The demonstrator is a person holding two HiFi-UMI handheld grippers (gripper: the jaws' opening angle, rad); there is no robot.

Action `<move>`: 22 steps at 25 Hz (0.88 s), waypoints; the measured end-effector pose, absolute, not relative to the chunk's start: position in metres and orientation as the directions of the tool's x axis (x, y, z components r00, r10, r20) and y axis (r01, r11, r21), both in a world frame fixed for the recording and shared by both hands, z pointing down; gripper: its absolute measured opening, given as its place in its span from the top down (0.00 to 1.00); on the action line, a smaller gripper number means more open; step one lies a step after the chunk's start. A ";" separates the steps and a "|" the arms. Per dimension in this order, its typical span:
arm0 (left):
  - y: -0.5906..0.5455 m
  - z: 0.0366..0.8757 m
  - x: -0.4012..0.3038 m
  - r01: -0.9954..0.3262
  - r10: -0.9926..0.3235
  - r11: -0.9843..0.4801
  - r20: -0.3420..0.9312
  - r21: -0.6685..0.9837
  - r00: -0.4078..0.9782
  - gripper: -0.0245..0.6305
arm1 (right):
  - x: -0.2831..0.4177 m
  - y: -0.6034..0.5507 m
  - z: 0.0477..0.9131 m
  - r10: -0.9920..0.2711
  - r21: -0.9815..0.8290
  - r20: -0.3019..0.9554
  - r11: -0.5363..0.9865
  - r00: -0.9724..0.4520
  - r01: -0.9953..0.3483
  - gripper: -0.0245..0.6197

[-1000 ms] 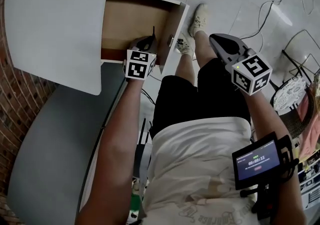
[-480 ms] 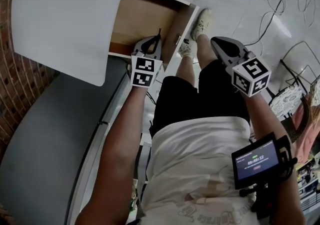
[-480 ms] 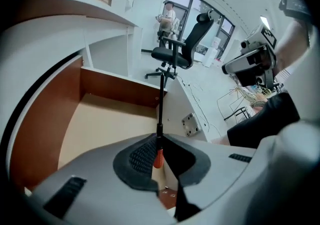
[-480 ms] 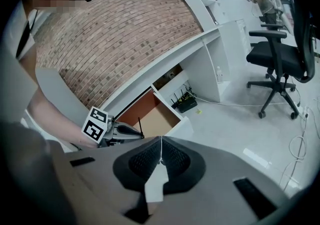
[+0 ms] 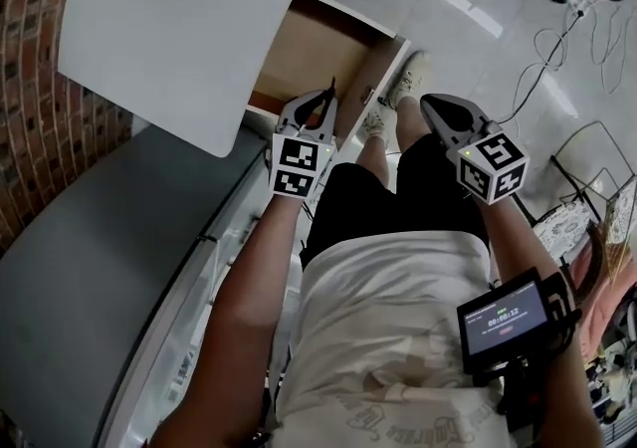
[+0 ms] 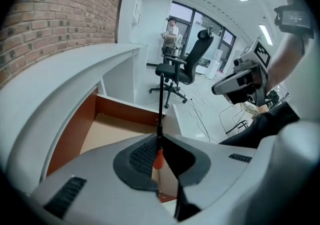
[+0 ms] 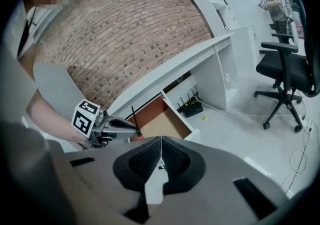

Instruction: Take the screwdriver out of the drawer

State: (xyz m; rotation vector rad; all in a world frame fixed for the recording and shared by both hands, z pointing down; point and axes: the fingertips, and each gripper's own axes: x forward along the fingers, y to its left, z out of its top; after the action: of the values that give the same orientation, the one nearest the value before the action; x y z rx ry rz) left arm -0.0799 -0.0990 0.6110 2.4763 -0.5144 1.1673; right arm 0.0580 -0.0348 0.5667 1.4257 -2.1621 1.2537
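Note:
A screwdriver point(image 6: 160, 119) with an orange handle and a thin black shaft stands up between the jaws of my left gripper point(image 6: 159, 145), which is shut on its handle. In the head view the left gripper point(image 5: 323, 103) hangs above the near edge of the open wooden drawer point(image 5: 309, 53), and the shaft point(image 5: 331, 88) sticks up past the fingertips. The drawer's floor point(image 6: 120, 129) looks bare. My right gripper point(image 5: 438, 103) is off to the right, over the floor, shut with nothing in it point(image 7: 161, 141). From the right gripper view the left gripper point(image 7: 127, 128) and the screwdriver point(image 7: 134, 116) show above the drawer point(image 7: 162, 121).
A white curved desk top point(image 5: 179, 28) overhangs the drawer, with a grey surface point(image 5: 90, 267) and a brick wall point(image 5: 40, 88) to the left. The person's feet point(image 5: 393, 98) stand beside the drawer front. Cables point(image 5: 537, 48) lie on the floor; an office chair point(image 6: 180, 71) stands beyond.
My left gripper has risen out of the drawer with the screwdriver in its jaws. The right gripper has lifted a little and stays shut.

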 end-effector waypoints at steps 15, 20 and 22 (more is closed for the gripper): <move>-0.088 0.538 -0.097 -0.482 -0.217 -0.859 0.731 0.172 0.647 0.89 | 0.032 -0.056 0.521 -0.646 -0.474 0.579 0.231 -0.498 -0.850 0.93; -0.081 0.515 -0.096 -0.497 -0.244 -0.851 0.712 0.168 0.658 0.89 | 0.030 -0.054 0.503 -0.653 -0.460 0.566 0.257 -0.503 -0.850 0.93; -0.081 0.506 -0.098 -0.497 -0.250 -0.851 0.702 0.170 0.667 0.89 | 0.029 -0.056 0.495 -0.659 -0.451 0.562 0.263 -0.501 -0.853 0.93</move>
State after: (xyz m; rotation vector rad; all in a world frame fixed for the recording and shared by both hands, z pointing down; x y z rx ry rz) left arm -0.0977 -0.0810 0.5065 2.5358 -0.5902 0.9937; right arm 0.0286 -0.0559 0.4952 1.3991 -2.2755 1.0707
